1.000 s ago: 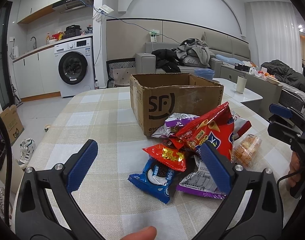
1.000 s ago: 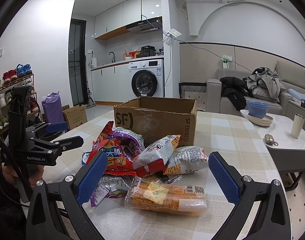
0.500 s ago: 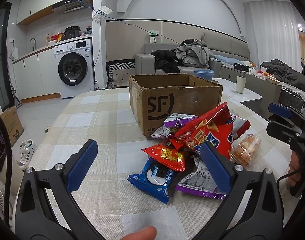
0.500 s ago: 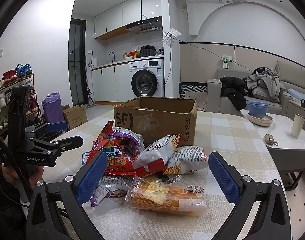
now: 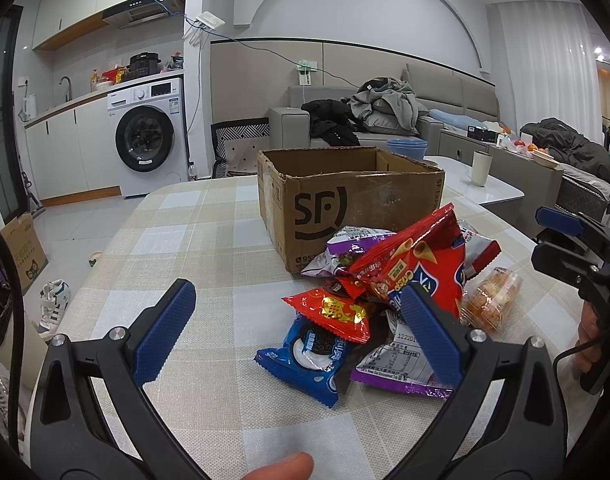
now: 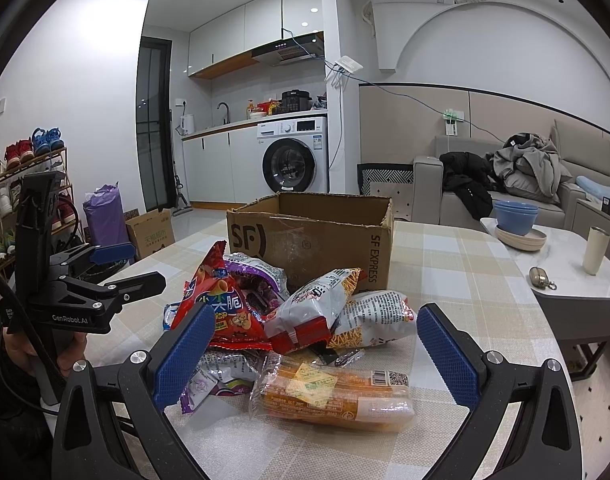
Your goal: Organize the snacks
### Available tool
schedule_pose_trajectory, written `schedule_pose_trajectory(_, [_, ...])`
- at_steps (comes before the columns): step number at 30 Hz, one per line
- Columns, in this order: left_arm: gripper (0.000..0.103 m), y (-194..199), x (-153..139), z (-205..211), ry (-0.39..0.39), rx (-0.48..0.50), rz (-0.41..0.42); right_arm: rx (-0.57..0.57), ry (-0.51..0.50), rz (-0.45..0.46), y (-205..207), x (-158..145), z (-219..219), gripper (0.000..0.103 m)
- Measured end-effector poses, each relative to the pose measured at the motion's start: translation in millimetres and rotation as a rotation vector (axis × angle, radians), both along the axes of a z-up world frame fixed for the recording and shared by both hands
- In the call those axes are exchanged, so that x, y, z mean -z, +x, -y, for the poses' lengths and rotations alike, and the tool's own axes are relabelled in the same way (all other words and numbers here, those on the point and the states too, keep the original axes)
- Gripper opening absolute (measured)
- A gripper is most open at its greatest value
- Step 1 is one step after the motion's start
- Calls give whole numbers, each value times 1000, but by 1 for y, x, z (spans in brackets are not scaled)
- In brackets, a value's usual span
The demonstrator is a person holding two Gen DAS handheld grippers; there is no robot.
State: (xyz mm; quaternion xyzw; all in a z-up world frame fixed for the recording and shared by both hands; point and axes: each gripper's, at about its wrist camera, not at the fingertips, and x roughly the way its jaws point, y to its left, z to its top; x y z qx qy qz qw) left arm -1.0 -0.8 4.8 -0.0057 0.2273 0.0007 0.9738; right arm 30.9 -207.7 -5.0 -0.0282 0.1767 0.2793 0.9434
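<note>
A pile of snack packs lies on the checked table in front of an open cardboard box. In the left wrist view I see a blue Oreo pack, a small red pack, a big red chips bag and a purple pack. In the right wrist view a clear pack of orange cakes lies nearest, behind it a white-and-orange pack. My left gripper is open just above the Oreo pack. My right gripper is open over the cakes. Both are empty.
The table has bare cloth to the left of the box. A white side table with blue bowls and a cup stands to the right. A washing machine and sofa are behind.
</note>
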Motion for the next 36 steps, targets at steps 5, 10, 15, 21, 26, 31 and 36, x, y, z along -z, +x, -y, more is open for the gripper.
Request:
schedule_pose_trajectory(5, [102, 0, 0, 0, 1, -1, 0, 1, -1, -1, 0, 0, 0, 103])
schedule_pose_trajectory(10, [102, 0, 0, 0, 1, 0, -1, 1, -2, -1, 1, 0, 0, 103])
schedule_pose_trajectory(15, [102, 0, 0, 1, 2, 0, -2, 2, -4, -6, 2, 3, 1, 103])
schedule_pose_trajectory(21, [102, 0, 0, 1, 3, -1, -2, 2, -5, -6, 2, 3, 1, 103])
schedule_pose_trajectory(26, [102, 2, 3, 1, 3, 4, -24, 8, -20, -23, 3, 6, 2, 103])
schedule_pose_trajectory(31, [102, 5, 6, 4, 9, 30, -60, 25, -64, -81, 13, 11, -3, 103])
schedule_pose_trajectory(36, [102, 6, 6, 11, 14, 64, -56, 51, -78, -134, 27, 14, -8, 103])
